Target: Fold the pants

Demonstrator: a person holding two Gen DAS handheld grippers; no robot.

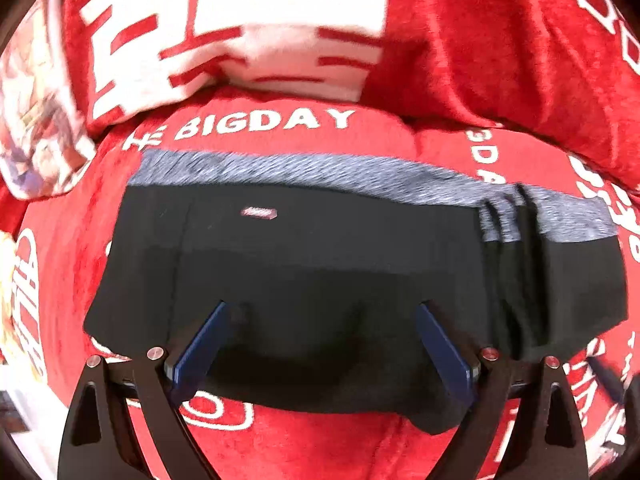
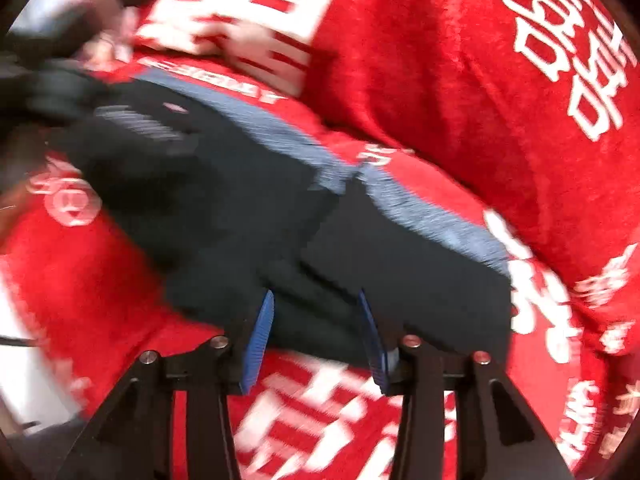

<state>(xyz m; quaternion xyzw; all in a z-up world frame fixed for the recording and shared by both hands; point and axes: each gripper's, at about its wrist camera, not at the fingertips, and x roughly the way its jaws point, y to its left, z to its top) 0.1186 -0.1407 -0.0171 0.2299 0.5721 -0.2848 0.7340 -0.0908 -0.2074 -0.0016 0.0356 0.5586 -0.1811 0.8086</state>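
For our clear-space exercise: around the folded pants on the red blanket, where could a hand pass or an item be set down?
Free: the red blanket below the pants' near edge, and the strip left of them. Crowded: beyond the grey waistband, where a red-and-white pillow presses close, and right, where bunched blanket folds rise.

The pants (image 1: 320, 272) lie folded on the blanket (image 1: 320, 448), waistband (image 1: 280, 170) on the far side. Behind them the blanket rises in a fold. The left gripper (image 1: 322, 312) hangs over their near edge; the right gripper (image 2: 316, 300) likewise, seemingly nearer their right end.
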